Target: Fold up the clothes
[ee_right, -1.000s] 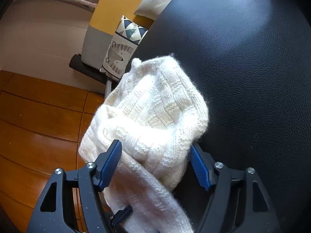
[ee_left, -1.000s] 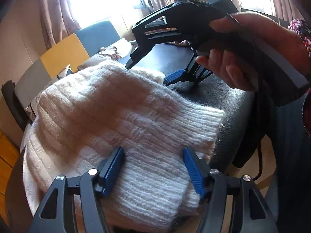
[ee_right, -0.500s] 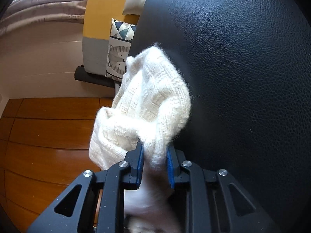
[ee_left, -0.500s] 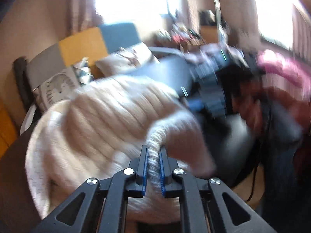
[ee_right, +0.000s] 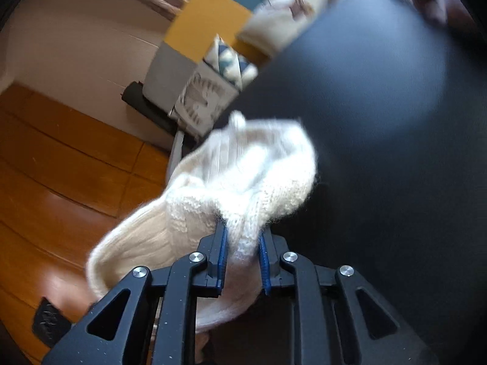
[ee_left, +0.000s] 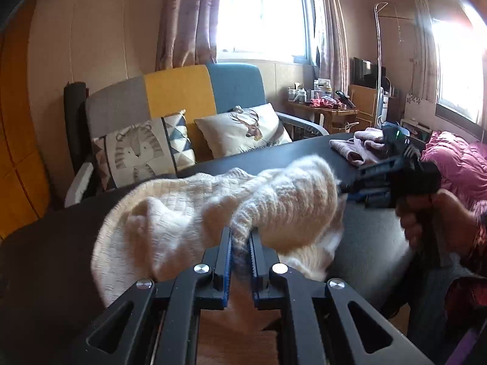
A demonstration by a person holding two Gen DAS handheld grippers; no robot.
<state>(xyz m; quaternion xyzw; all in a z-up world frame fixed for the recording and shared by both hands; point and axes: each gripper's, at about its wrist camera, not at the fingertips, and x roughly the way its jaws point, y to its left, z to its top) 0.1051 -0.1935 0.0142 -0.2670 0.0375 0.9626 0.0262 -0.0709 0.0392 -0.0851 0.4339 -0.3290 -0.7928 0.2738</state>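
Observation:
A cream knitted sweater (ee_left: 182, 213) lies bunched on the black leather table (ee_left: 374, 237), its near edge lifted off the surface. My left gripper (ee_left: 240, 234) is shut on a fold of the ribbed hem. In the left wrist view, my right gripper (ee_left: 347, 191), held in a person's hand (ee_left: 438, 219), bites the sweater's right end. In the right wrist view, the right gripper (ee_right: 242, 231) has the sweater (ee_right: 249, 167) between its blue pads; its jaws are closing and press on the knit. Part of the sweater hangs past the table (ee_right: 380, 152) edge.
A grey, yellow and blue sofa (ee_left: 182, 91) with two cushions stands behind the table. Pink folded clothes (ee_left: 359, 149) rest on the table's far right. Pink bedding (ee_left: 450, 161) lies to the right. Wooden floor (ee_right: 61, 167) shows to the left of the table.
Both grippers went from open around the sweater to shut on its edge. The left one has risen, lifting the knit, and now faces the room.

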